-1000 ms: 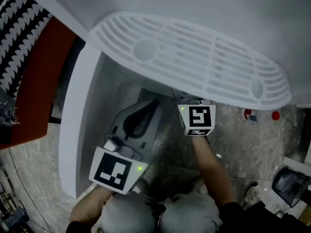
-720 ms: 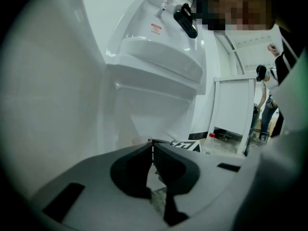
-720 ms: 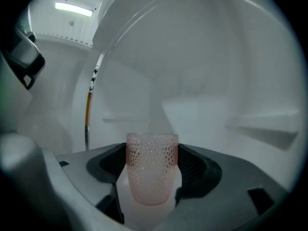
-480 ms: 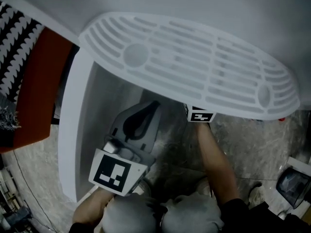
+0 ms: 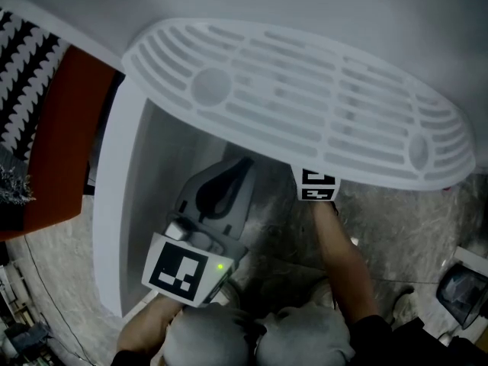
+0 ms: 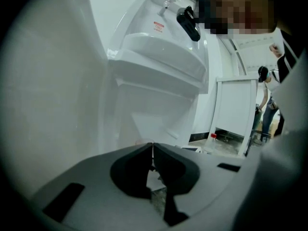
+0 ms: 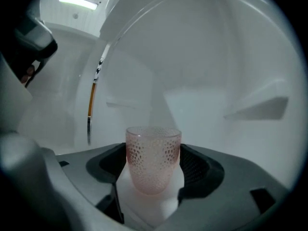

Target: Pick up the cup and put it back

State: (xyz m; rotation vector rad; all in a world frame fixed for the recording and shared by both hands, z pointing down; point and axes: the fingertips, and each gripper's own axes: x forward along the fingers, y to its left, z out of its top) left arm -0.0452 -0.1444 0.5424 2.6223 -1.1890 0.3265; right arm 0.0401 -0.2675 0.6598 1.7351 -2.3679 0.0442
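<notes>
A pink dimpled glass cup (image 7: 153, 150) stands upright between the jaws of my right gripper (image 7: 153, 163), over a white surface inside a white compartment. Both pads (image 7: 190, 165) press its sides, so the gripper is shut on it. In the head view only that gripper's marker cube (image 5: 317, 185) shows, half under a white slotted shelf (image 5: 305, 97); the cup and jaws are hidden there. My left gripper (image 5: 241, 163) hangs lower left, apart from the cup. Its jaws are shut on nothing, tips meeting (image 6: 152, 147).
The slotted shelf overhangs most of the workspace. A white upright panel (image 5: 114, 204) borders the left, with a red and black-white patterned object (image 5: 46, 128) beyond it. Speckled floor (image 5: 396, 235) lies below. A red-capped bottle (image 6: 211, 137) and a person (image 6: 263, 93) stand in the background.
My right gripper has moved forward under the slotted shelf, which now covers half its marker cube. The left gripper has hardly moved.
</notes>
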